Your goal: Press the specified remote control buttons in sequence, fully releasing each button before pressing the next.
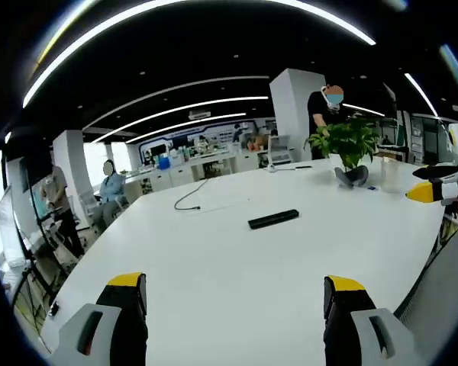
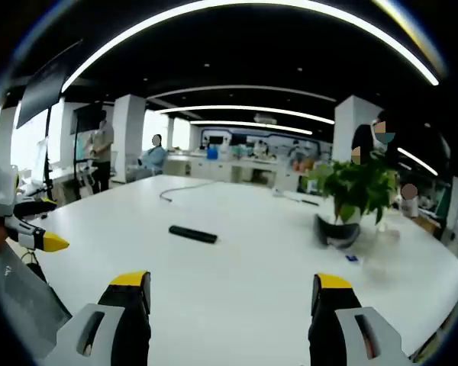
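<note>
The remote control [image 1: 273, 219] lies flat mid-surface [image 1: 214, 267], well clear of both units; with left hand-held gripper [image 1: 235, 293] and right hand-held gripper [image 2: 227, 293] both spread and empty, you should close one before approaching, then descend squarely onto the first button.

The left gripper [image 1: 235, 293] and right gripper [image 2: 231, 290] both hover with jaws spread wide apart, gripping nothing.
</note>
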`<state>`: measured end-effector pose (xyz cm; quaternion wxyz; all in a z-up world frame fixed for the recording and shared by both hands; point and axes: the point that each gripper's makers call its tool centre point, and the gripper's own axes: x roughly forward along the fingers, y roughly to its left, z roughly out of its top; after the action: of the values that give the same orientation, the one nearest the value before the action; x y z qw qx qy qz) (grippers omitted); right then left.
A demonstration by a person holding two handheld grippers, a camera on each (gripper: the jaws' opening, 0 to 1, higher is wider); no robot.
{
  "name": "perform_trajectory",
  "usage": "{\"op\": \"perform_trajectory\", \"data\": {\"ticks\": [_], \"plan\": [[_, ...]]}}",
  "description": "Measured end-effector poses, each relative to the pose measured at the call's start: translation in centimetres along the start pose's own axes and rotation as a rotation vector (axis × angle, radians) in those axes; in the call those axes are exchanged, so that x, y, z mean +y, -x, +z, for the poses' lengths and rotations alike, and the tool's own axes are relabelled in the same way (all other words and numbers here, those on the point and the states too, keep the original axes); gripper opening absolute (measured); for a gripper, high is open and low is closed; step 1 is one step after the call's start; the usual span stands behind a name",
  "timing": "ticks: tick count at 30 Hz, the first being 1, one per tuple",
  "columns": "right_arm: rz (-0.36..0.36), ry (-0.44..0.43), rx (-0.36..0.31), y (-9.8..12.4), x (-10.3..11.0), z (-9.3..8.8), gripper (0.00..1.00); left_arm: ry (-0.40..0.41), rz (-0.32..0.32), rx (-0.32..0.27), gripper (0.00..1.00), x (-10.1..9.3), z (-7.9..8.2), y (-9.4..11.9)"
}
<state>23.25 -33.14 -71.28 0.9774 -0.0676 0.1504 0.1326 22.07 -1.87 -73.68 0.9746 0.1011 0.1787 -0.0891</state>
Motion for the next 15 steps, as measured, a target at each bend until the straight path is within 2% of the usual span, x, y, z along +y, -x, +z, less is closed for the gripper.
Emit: {"op": "perform_trajectory", "data": {"ticks": [15], "plan": [[-0.01, -0.014, -0.031, 0.28, -0.32, 0.54, 0.87, 0.019, 0.005, -0.02, 0.98, 0.22, 0.34, 0.15]]}}
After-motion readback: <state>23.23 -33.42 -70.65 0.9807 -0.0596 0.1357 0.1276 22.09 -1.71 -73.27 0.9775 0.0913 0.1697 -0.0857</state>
